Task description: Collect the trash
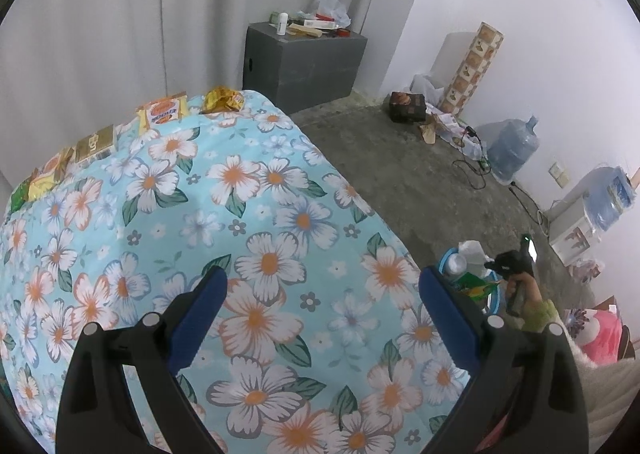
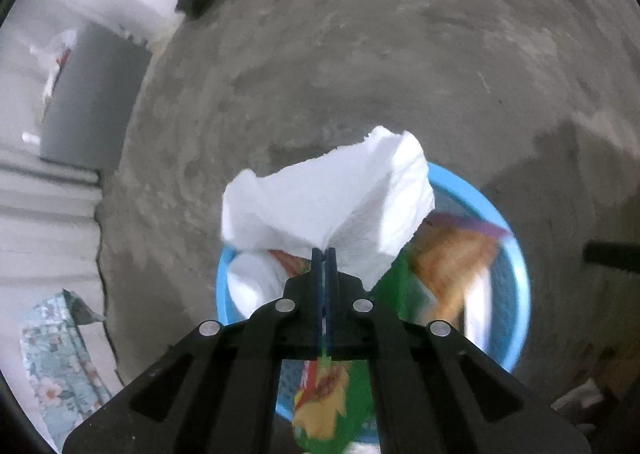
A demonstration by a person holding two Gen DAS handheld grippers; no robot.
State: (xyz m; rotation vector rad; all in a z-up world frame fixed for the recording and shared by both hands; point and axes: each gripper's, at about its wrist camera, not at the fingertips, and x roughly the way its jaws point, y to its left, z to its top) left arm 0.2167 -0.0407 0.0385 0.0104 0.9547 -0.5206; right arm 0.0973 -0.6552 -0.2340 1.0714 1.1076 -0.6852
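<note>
The right gripper (image 2: 325, 252) has its jaws clenched on a white tissue (image 2: 328, 197), held above a blue basket (image 2: 516, 266) of wrappers on the concrete floor (image 2: 360, 53). The left gripper (image 1: 322, 286) hangs with jaws released over a floral bench (image 1: 240, 193), where snack wrappers (image 1: 162, 113) line the far edge.

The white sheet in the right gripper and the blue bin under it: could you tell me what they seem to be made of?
White sheet: looks like soft tissue paper, matte, creased and crumpled where the right gripper pinches it. Blue bin: probably moulded plastic, judging by its smooth, evenly coloured rim; blur leaves its finish uncertain.
</note>
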